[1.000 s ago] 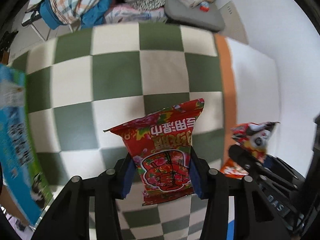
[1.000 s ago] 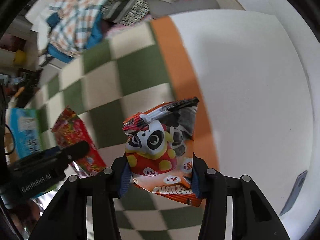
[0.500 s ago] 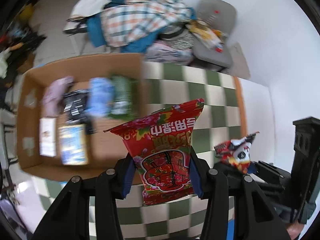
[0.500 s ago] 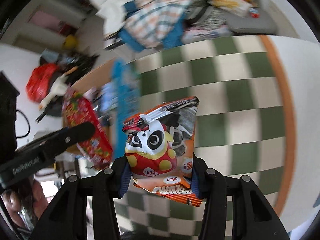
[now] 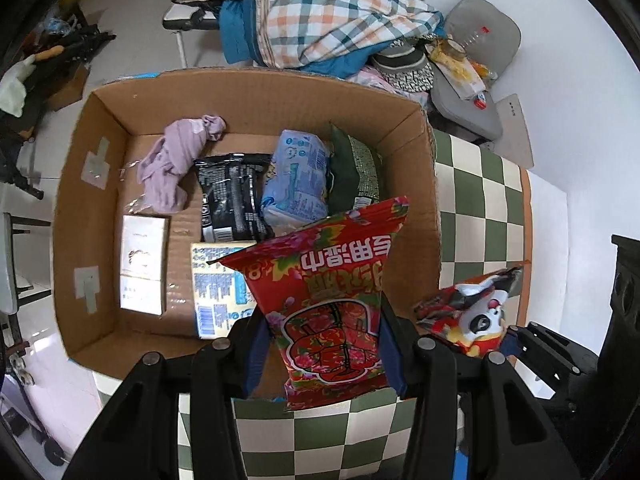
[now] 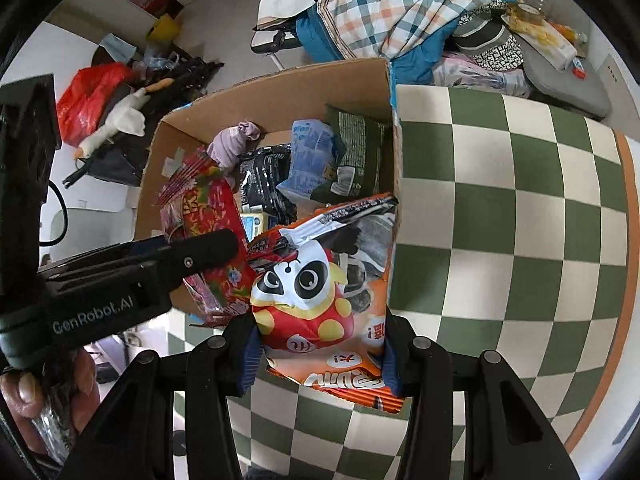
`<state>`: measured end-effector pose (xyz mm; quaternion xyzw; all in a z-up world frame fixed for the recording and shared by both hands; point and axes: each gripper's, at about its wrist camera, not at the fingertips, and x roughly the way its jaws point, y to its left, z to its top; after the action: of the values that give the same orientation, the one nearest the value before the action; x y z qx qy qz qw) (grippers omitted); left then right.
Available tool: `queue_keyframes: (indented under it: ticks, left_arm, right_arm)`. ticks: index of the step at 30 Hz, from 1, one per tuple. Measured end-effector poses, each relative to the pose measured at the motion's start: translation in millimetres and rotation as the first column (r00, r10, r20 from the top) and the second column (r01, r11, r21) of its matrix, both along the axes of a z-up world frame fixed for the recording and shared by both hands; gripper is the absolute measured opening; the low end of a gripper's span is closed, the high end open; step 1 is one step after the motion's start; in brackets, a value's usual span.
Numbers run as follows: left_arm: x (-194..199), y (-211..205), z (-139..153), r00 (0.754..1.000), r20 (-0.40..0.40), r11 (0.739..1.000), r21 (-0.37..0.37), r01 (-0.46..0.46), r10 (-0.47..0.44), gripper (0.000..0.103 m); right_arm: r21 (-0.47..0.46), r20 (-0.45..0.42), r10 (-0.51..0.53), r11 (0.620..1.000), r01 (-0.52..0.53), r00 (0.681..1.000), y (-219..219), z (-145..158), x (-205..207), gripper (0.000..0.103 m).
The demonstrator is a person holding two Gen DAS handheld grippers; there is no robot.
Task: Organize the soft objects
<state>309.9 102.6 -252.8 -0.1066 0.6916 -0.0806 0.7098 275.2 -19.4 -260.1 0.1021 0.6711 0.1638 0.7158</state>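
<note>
- Left gripper (image 5: 324,354) pinches a red bag (image 5: 328,296) by its lower half, blue pads pressed on both side edges; the bag stands up out of the jaws, its top fanned wide and its print upside down to the left wrist camera.
- Red bag hangs over the near right corner of the cardboard box (image 5: 76,184), above the box's near wall and part of its floor.
- Right gripper (image 6: 318,354) pinches a panda bag (image 6: 320,292) the same way, pads on both sides of its lower part, the sealed top edge pointing away from the camera.
- Panda bag sits at the box's edge where it meets the green-and-cream checked cloth (image 6: 500,220); in the left wrist view it shows to the right of the red bag, outside the box wall and over the cloth.
- Seen from the right wrist, the left gripper reaches in from the left with the red bag over the box, just beside the panda bag; a hand (image 6: 36,396) grips its handle.
- Box contents: a lilac cloth (image 5: 176,160) at the back left, a black pouch (image 5: 232,196), a pale blue pack (image 5: 298,176) and a dark green pack (image 5: 356,172) in a row, a white carton (image 5: 142,264) and a yellow-blue carton (image 5: 216,288) nearer the front.
- Beyond the box lies a heap of checked bedding (image 5: 340,20).
</note>
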Motion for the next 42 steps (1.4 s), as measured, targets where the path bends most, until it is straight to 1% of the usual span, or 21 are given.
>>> queue_keyframes:
  ticks: [4, 6, 10, 12, 13, 14, 17, 19, 24, 25, 27, 29, 32, 34, 35, 37, 38, 39, 40, 41, 42]
  left_arm:
    - [6.8, -2.4, -7.8, 0.999, -0.018, 1.000, -0.009, 0.027, -0.027, 0.046]
    - [9.5, -1.7, -12.6, 0.999, -0.040, 1.000, -0.013, 0.025, -0.026, 0.045]
    - [11.7, -0.2, -20.2, 0.996, -0.082, 0.999, -0.036, 0.017, -0.020, 0.045]
    - [11.7, -0.4, -21.3, 0.996, -0.091, 0.999, -0.037, 0.015, -0.019, 0.046]
    - [11.6, -0.9, -20.6, 0.996, -0.089, 0.999, -0.033, 0.018, -0.021, 0.046]
    - [11.1, -1.3, -19.1, 0.996, -0.084, 0.999, -0.026, 0.021, -0.023, 0.046]
    - [8.5, -2.5, -12.5, 0.998, -0.059, 0.999, 0.011, 0.036, -0.035, 0.046]
    - [5.2, -0.6, -6.2, 0.999, -0.032, 0.998, 0.051, 0.038, -0.036, 0.048]
    - [-7.0, 12.3, 3.3, 1.000, 0.022, 0.995, 0.100, -0.002, -0.001, 0.050]
    - [-10.2, 15.3, 5.0, 0.999, 0.036, 0.994, 0.110, -0.013, 0.009, 0.053]
    - [-15.9, 19.1, 9.2, 0.998, 0.069, 0.989, 0.148, -0.025, 0.015, 0.078]
    - [-22.3, 21.3, 14.1, 0.993, 0.115, 0.979, 0.202, -0.031, 0.008, 0.087]
    - [-28.1, 25.6, 13.3, 0.992, 0.124, 0.974, 0.221, -0.040, 0.012, 0.093]
    - [-30.2, 29.5, 12.2, 0.991, 0.130, 0.972, 0.231, -0.051, 0.022, 0.094]
    - [-30.6, 30.7, 12.1, 0.991, 0.131, 0.970, 0.237, -0.055, 0.024, 0.094]
    - [-31.0, 34.0, 11.5, 0.990, 0.135, 0.967, 0.248, -0.066, 0.033, 0.094]
    - [-32.1, 36.8, 11.3, 0.989, 0.142, 0.965, 0.251, -0.074, 0.039, 0.097]
    - [-32.6, 38.3, 11.3, 0.988, 0.147, 0.965, 0.251, -0.078, 0.041, 0.103]
    - [-33.4, 40.3, 11.6, 0.987, 0.153, 0.965, 0.250, -0.082, 0.045, 0.103]
    - [-34.1, 42.3, 11.8, 0.986, 0.160, 0.964, 0.249, -0.088, 0.049, 0.103]
    - [-34.7, 43.7, 12.0, 0.985, 0.166, 0.964, 0.251, -0.092, 0.050, 0.103]
  right_arm:
    - [-0.024, -0.011, 0.006, 1.000, -0.006, 1.000, 3.4, -10.5, 11.0, 0.050]
    - [-0.041, -0.009, 0.006, 0.999, -0.006, 1.000, 4.4, -14.3, 14.1, 0.051]
    - [-0.046, -0.041, 0.014, 0.999, -0.016, 0.999, 6.9, -24.1, 17.8, 0.055]
    - [-0.049, -0.047, 0.014, 0.999, -0.016, 0.999, 8.0, -26.3, 17.2, 0.060]
    - [-0.052, -0.044, 0.011, 0.999, -0.013, 0.999, 7.8, -26.4, 16.9, 0.067]
    - [-0.056, -0.045, 0.010, 0.998, -0.013, 0.999, 7.8, -26.1, 16.6, 0.070]
    - [-0.073, -0.038, 0.004, 0.997, -0.007, 0.999, 5.8, -23.9, 16.2, 0.071]
    - [-0.091, -0.028, -0.005, 0.996, 0.002, 1.000, 3.4, -20.6, 15.5, 0.071]
    - [-0.124, -0.011, -0.014, 0.992, 0.013, 1.000, 0.3, -14.3, 11.4, 0.071]
    - [-0.128, -0.007, -0.017, 0.992, 0.016, 1.000, 0.3, -13.2, 9.9, 0.071]
    - [-0.144, 0.001, -0.027, 0.989, 0.027, 1.000, 0.6, -11.8, 6.7, 0.071]
    - [-0.163, 0.009, -0.039, 0.986, 0.040, 0.999, 1.0, -11.9, 3.9, 0.071]
    - [-0.181, 0.010, -0.054, 0.982, 0.055, 0.999, 2.5, -13.8, -0.2, 0.071]
    - [-0.185, 0.006, -0.060, 0.981, 0.060, 0.998, 3.9, -16.9, -2.8, 0.071]
    - [-0.189, 0.006, -0.060, 0.980, 0.060, 0.998, 5.2, -17.7, -4.0, 0.076]
    - [-0.201, 0.011, -0.058, 0.978, 0.059, 0.998, 7.6, -18.8, -5.9, 0.081]
    - [-0.205, 0.016, -0.056, 0.977, 0.059, 0.998, 8.8, -18.6, -6.7, 0.081]
    - [-0.211, 0.020, -0.056, 0.976, 0.059, 0.998, 9.9, -18.6, -7.0, 0.081]
    - [-0.219, 0.026, -0.057, 0.974, 0.061, 0.998, 10.7, -18.3, -7.1, 0.083]
    - [-0.229, 0.032, -0.057, 0.971, 0.062, 0.998, 11.7, -17.9, -7.0, 0.089]
    - [-0.237, 0.037, -0.055, 0.970, 0.063, 0.998, 12.5, -17.5, -6.7, 0.092]
